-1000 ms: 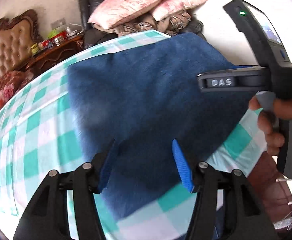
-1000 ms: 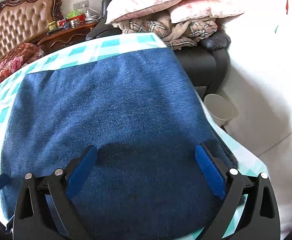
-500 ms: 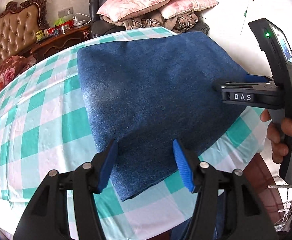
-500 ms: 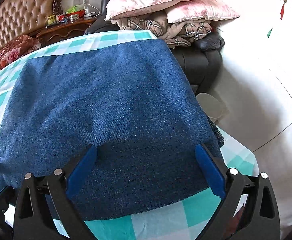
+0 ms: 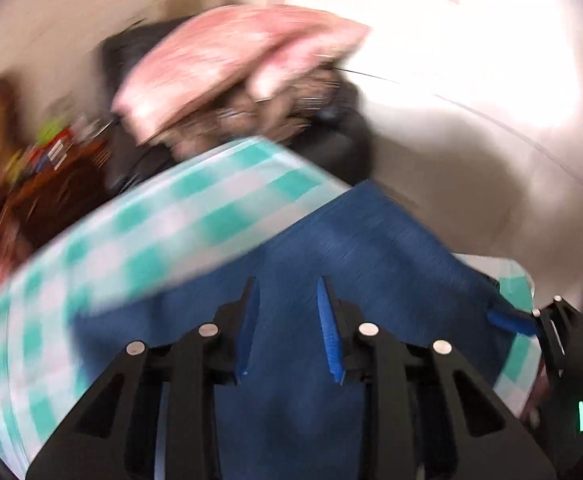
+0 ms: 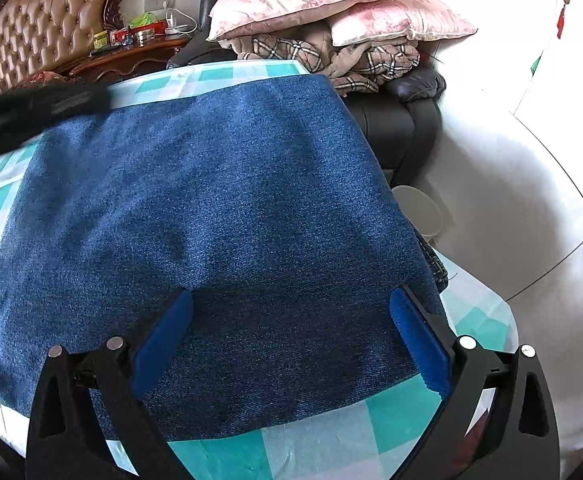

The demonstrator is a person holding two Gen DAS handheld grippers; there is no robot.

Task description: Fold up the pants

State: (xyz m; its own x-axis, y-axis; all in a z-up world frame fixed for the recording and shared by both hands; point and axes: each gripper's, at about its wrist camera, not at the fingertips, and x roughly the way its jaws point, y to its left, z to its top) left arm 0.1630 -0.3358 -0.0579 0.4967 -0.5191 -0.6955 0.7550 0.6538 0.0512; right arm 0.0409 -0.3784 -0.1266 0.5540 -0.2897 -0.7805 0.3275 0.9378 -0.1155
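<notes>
The folded blue denim pants [image 6: 211,220] lie flat on the teal-and-white checked tablecloth [image 6: 331,440]. My right gripper [image 6: 291,332] is wide open and empty, hovering over the pants' near edge. The left wrist view is heavily blurred by motion. My left gripper [image 5: 287,328] is open with a narrower gap, empty, low over the pants [image 5: 371,248]. The right gripper's blue fingertip [image 5: 511,320] shows at the right edge of that view. The left gripper's body shows as a dark blur in the right wrist view [image 6: 39,108].
A black armchair [image 6: 403,120] piled with pink pillows [image 6: 331,0] and plaid blankets stands behind the table. A cluttered wooden side table [image 6: 131,52] and tufted headboard [image 6: 39,40] are at back left. A white bin [image 6: 419,208] sits on the floor at right.
My left gripper has swung fast to the right and forward over the pants, blurring its view, and now shows at the left of the right wrist view. The right gripper stays in place, still open.
</notes>
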